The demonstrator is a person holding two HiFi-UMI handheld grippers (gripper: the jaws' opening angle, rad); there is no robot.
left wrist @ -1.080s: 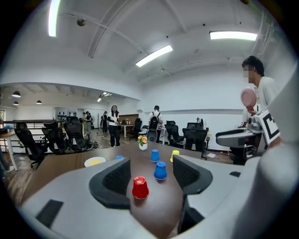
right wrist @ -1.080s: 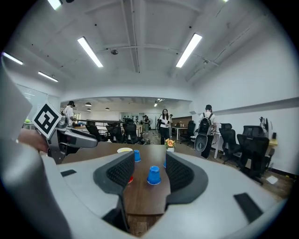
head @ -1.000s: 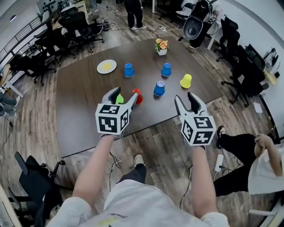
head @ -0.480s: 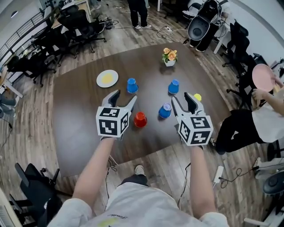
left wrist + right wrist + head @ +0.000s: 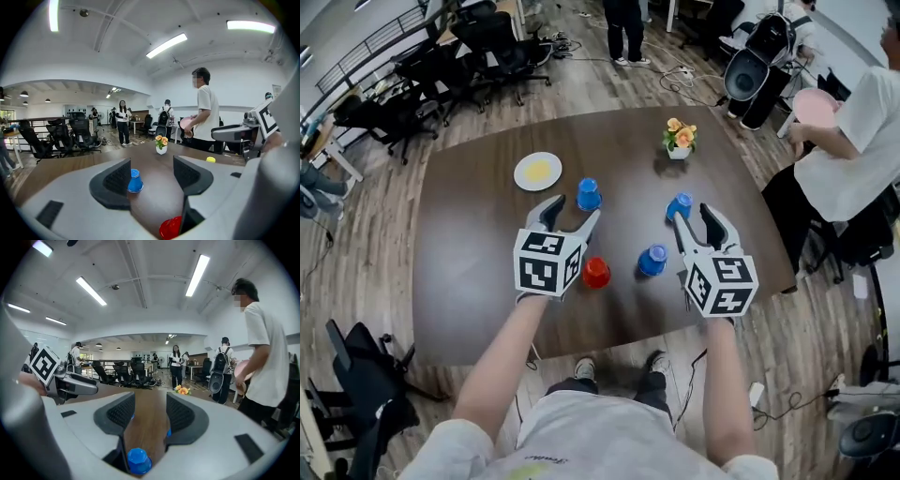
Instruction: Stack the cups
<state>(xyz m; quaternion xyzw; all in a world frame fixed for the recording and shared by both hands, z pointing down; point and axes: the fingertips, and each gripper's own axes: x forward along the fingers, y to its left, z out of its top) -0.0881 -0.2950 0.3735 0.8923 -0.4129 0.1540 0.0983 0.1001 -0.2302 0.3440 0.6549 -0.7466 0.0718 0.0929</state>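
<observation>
The left hand-held gripper (image 5: 572,211) and right hand-held gripper (image 5: 695,216) hover wide, empty. The upturned red plastic cup (image 5: 596,272) and upturned blue plastic cup (image 5: 652,260), toward the dark wooden table's (image 5: 478,234) front edge, look light and crushable: pinch the sidewalls gently.

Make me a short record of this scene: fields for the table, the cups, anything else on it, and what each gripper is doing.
table: dark wood table
cups: three blue cups, one red cup, one yellow cup; all standing apart, none stacked
other items: plate, flower pot
left gripper: open, empty, over the table near the red cup
right gripper: open, empty, over the table near two blue cups
bystander: person standing at the table's far right
</observation>
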